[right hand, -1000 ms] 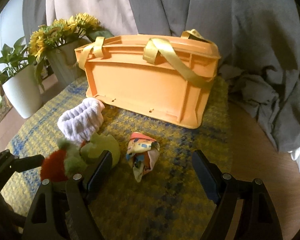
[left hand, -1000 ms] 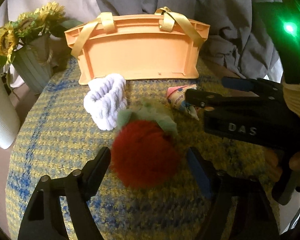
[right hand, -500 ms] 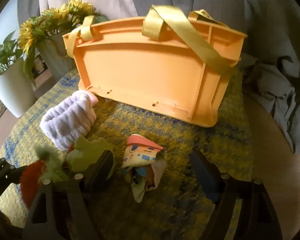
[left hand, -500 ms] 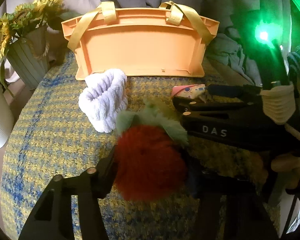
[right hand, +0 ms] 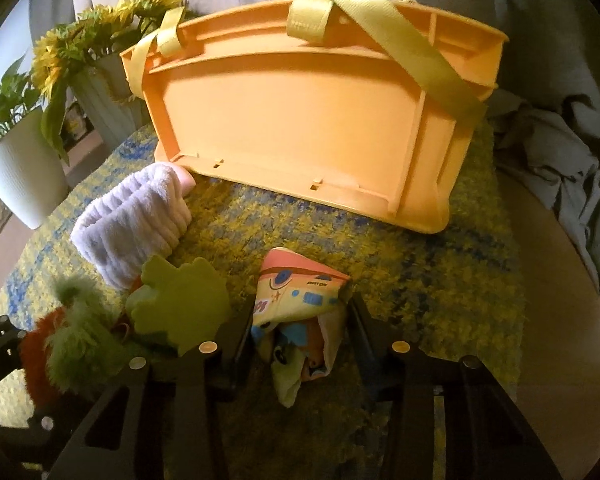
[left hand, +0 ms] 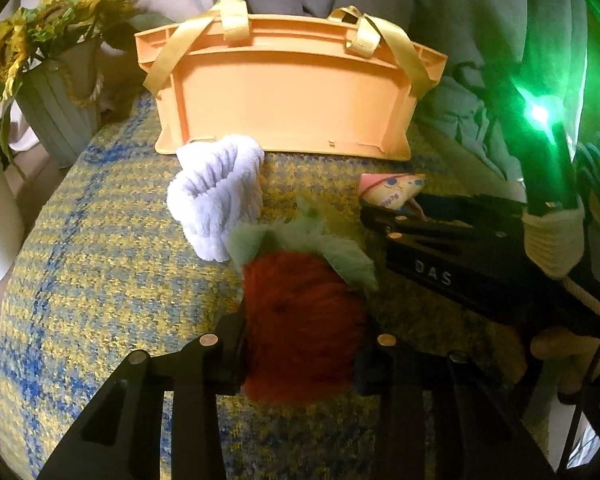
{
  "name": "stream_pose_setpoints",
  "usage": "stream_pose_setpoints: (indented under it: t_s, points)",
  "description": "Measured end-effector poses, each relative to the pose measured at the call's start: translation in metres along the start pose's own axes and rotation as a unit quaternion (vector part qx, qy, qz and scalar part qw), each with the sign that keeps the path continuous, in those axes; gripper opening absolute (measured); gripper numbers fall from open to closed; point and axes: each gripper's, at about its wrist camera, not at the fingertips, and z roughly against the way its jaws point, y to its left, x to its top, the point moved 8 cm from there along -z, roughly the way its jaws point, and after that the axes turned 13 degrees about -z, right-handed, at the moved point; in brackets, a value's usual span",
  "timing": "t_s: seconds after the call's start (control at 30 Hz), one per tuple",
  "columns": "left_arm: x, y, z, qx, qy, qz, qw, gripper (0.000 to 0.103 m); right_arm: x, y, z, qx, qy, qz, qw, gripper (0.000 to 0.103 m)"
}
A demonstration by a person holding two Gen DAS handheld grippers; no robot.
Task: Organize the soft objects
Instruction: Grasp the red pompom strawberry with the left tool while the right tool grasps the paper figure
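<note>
A fluffy red toy with green leaves [left hand: 300,320] lies on the yellow and blue cloth. My left gripper [left hand: 300,344] is shut on the red toy. The toy also shows in the right wrist view [right hand: 72,344]. A printed cartoon cloth toy [right hand: 300,320] lies to its right. My right gripper [right hand: 300,340] is shut on the cartoon toy, which also shows in the left wrist view [left hand: 391,192]. A white ribbed cloth band [left hand: 216,196] stands behind them. An orange basket [left hand: 288,96] with yellow straps stands at the back.
A grey pot of sunflowers [left hand: 56,80] and a white pot [right hand: 20,172] stand at the left beyond the cloth. Grey fabric [right hand: 551,152] lies at the right of the basket. Bare wooden table [right hand: 559,320] shows at the right.
Both grippers moved forward and went from open to shut: the left on the red toy, the right on the cartoon toy. The basket looks nearer in both views.
</note>
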Motion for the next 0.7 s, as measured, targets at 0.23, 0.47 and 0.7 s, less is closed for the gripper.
stream_pose_setpoints:
  t_s: [0.23, 0.47, 0.7]
  points:
    - [0.005, 0.004, 0.015, 0.005, -0.02, 0.006, 0.9998, 0.037, -0.001, 0.003, 0.022, -0.002, -0.009, -0.006, 1.0, 0.044]
    - [0.011, 0.009, 0.038, 0.004, -0.044, 0.012, 0.9989, 0.037, -0.001, 0.013, 0.053, 0.001, -0.031, -0.005, 1.0, 0.044]
    - [0.016, 0.016, 0.061, 0.006, -0.07, 0.005, 0.9975, 0.037, 0.001, 0.025, 0.085, 0.001, -0.06, -0.009, 0.998, 0.044]
